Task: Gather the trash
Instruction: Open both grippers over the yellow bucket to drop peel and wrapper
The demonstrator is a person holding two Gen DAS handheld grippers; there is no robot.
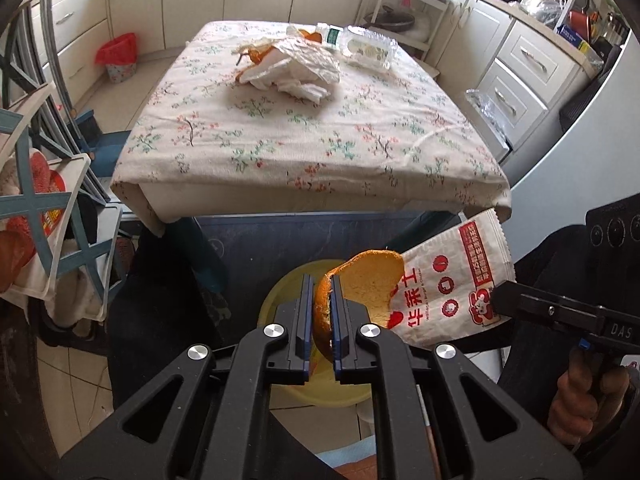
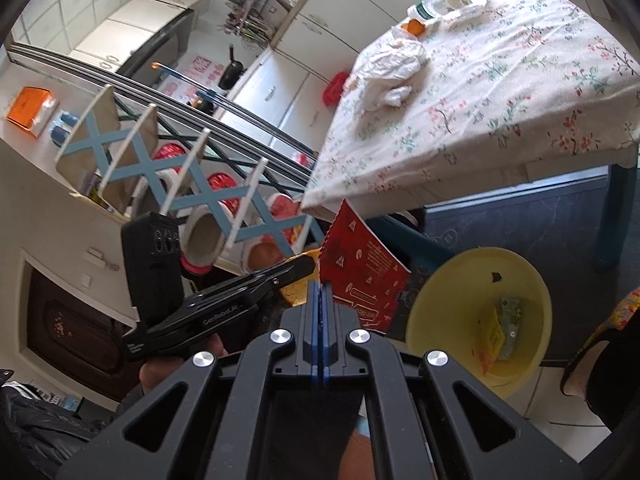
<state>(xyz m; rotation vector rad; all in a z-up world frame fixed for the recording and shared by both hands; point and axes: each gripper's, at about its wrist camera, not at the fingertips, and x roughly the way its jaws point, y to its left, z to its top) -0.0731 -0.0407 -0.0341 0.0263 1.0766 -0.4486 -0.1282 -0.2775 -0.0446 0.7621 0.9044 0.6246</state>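
Trash collection nears the yellow bin (image 2: 476,300) on the floor below the floral-clothed table (image 1: 312,136). The left gripper (image 1: 322,312) has its jaws clamped on a curl of orange peel (image 1: 360,288), held above the bin's near rim. The right gripper (image 2: 322,304) has its jaws pressed together on the edge of a red-and-white snack wrapper (image 2: 360,276), which hangs just beside the bin, not yet over it. A few scraps already lie inside the bin. Crumpled paper (image 1: 296,68), more peel and a clear plastic bottle (image 1: 368,46) remain on the table, well apart from the bin. Risk: released here, the light wrapper could flutter onto the floor, and the peel could clip the rim and bounce out.
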